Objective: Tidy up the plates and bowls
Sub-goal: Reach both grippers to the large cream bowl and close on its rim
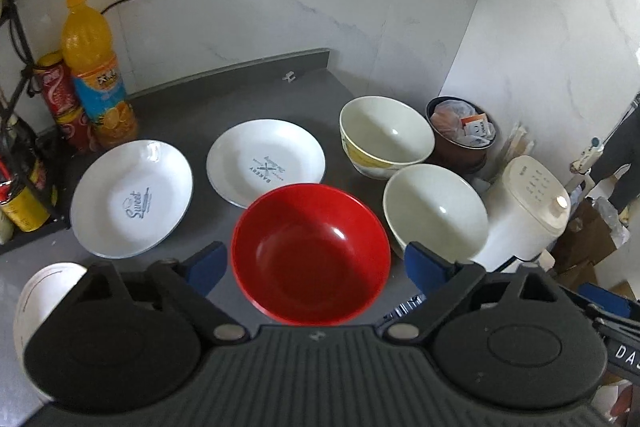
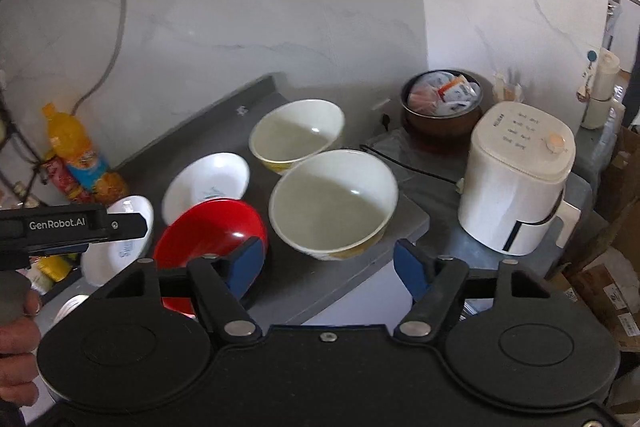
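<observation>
Left wrist view: left gripper (image 1: 310, 267) spread wide, holding nothing, red bowl (image 1: 310, 255) lies straight ahead between blue pads (image 1: 206, 267), on grey counter (image 1: 188, 115). Right gripper (image 2: 328, 263) also wide apart, empty, facing near cream bowl (image 2: 334, 203). Left gripper seems nearer to red bowl.

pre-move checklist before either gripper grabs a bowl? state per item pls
1. Left hand-held gripper open, holding nothing: ok.
2. Right hand-held gripper open, holding nothing: ok.
3. Red bowl upright, looks empty, between the left fingers in view: ok.
4. Near cream bowl upright, looks empty, ahead of right gripper: ok.
5. Near cream bowl sits by the counter corner: not ok, go gently.
6. Far cream bowl fits into the near one: cannot tell.
</observation>
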The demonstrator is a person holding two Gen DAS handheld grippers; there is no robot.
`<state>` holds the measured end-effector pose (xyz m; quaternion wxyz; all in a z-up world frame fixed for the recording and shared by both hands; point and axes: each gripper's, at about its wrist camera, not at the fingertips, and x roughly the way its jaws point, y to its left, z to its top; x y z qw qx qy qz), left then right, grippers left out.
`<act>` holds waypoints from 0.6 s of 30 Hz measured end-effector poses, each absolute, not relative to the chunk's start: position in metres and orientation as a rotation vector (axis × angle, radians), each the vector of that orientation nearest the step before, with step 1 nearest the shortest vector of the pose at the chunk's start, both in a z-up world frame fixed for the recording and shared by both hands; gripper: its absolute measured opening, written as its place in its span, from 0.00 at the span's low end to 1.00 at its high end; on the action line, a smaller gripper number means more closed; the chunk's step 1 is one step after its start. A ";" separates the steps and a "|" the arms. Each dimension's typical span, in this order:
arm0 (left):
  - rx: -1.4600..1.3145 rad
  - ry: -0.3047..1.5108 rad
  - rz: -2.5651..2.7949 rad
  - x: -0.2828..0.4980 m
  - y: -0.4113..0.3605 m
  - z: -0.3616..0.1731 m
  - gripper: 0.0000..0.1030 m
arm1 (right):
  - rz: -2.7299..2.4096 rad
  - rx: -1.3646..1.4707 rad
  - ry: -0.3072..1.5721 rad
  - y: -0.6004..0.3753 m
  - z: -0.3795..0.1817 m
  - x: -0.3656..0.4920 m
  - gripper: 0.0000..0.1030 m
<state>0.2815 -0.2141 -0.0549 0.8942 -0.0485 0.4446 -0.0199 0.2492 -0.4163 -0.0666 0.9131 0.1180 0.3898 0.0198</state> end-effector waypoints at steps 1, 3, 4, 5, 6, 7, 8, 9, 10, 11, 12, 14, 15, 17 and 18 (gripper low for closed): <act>-0.105 0.936 -0.044 0.289 -0.214 -0.058 0.88 | 0.029 0.245 0.813 -0.418 -0.070 0.255 0.67; -0.109 0.961 -0.053 0.304 -0.216 -0.066 0.85 | 0.018 0.252 0.830 -0.420 -0.076 0.264 0.66; -0.106 0.970 -0.055 0.310 -0.218 -0.069 0.84 | 0.012 0.253 0.838 -0.421 -0.079 0.269 0.65; -0.100 0.978 -0.057 0.316 -0.220 -0.073 0.84 | 0.006 0.252 0.847 -0.422 -0.083 0.274 0.63; -0.095 0.987 -0.060 0.322 -0.223 -0.077 0.83 | 0.001 0.254 0.856 -0.423 -0.086 0.278 0.61; -0.087 0.996 -0.063 0.329 -0.226 -0.080 0.82 | -0.004 0.259 0.868 -0.425 -0.090 0.283 0.59; -0.078 1.006 -0.067 0.335 -0.229 -0.085 0.82 | -0.006 0.263 0.875 -0.425 -0.093 0.287 0.58; -0.071 1.015 -0.072 0.340 -0.233 -0.088 0.81 | -0.009 0.267 0.883 -0.426 -0.097 0.292 0.58; -0.068 1.023 -0.078 0.346 -0.236 -0.091 0.81 | -0.016 0.270 0.892 -0.427 -0.100 0.297 0.58; -0.066 1.031 -0.086 0.352 -0.240 -0.095 0.81 | -0.022 0.272 0.899 -0.428 -0.103 0.301 0.57; -0.060 1.036 -0.090 0.356 -0.243 -0.098 0.80 | -0.027 0.276 0.904 -0.429 -0.106 0.304 0.57; -0.040 1.046 -0.099 0.366 -0.250 -0.104 0.74 | -0.037 0.289 0.916 -0.432 -0.112 0.311 0.57; -0.029 1.049 -0.102 0.371 -0.254 -0.106 0.73 | -0.041 0.296 0.919 -0.434 -0.114 0.313 0.57; -0.006 1.056 -0.112 0.380 -0.262 -0.112 0.72 | -0.052 0.312 0.927 -0.437 -0.119 0.319 0.57; 0.005 1.065 -0.118 0.385 -0.265 -0.115 0.71 | -0.057 0.321 0.932 -0.438 -0.122 0.321 0.57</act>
